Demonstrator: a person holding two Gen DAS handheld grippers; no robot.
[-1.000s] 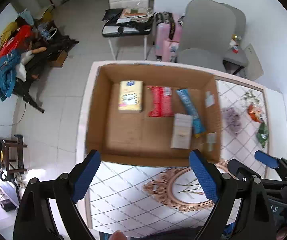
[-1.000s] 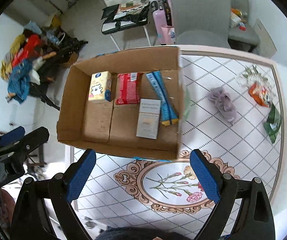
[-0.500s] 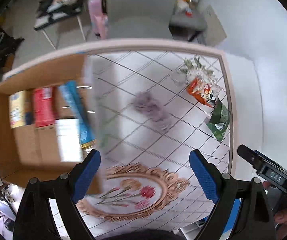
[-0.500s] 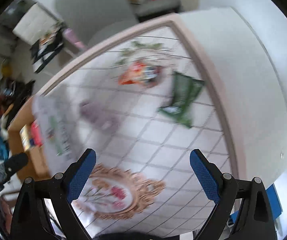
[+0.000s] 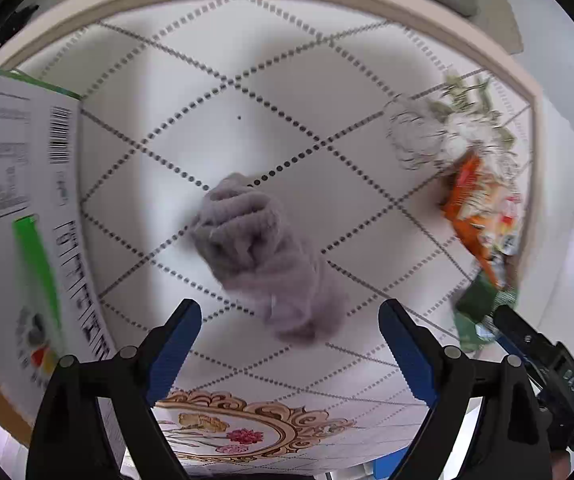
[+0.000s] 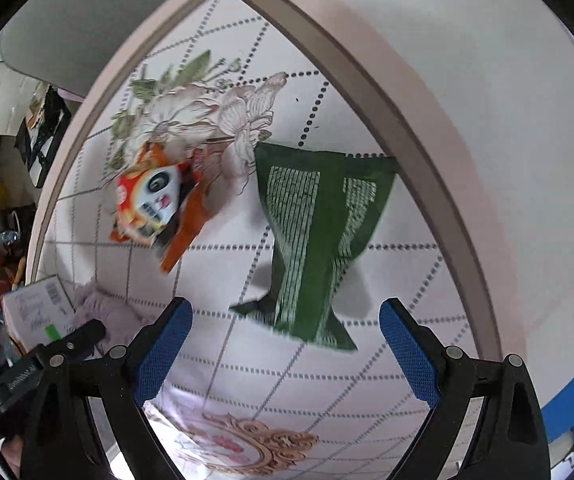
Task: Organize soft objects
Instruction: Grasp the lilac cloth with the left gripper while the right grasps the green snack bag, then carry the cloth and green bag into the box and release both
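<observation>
Grey fuzzy cloth (image 5: 263,252) lies on the diamond-patterned tablecloth (image 5: 327,92), near snack packets (image 5: 483,204).

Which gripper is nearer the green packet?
Right. The right gripper hangs open just before the green packet; the left gripper faces the purple fuzzy cloth beside it.

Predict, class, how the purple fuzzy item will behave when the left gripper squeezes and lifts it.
The purple fuzzy item looks plush and bunched, so it will probably compress and sag. It seems light for its bulk. Its folded, lumpy shape makes rolling unlikely, and the left gripper, open, should grip the fuzz without slipping.
</observation>
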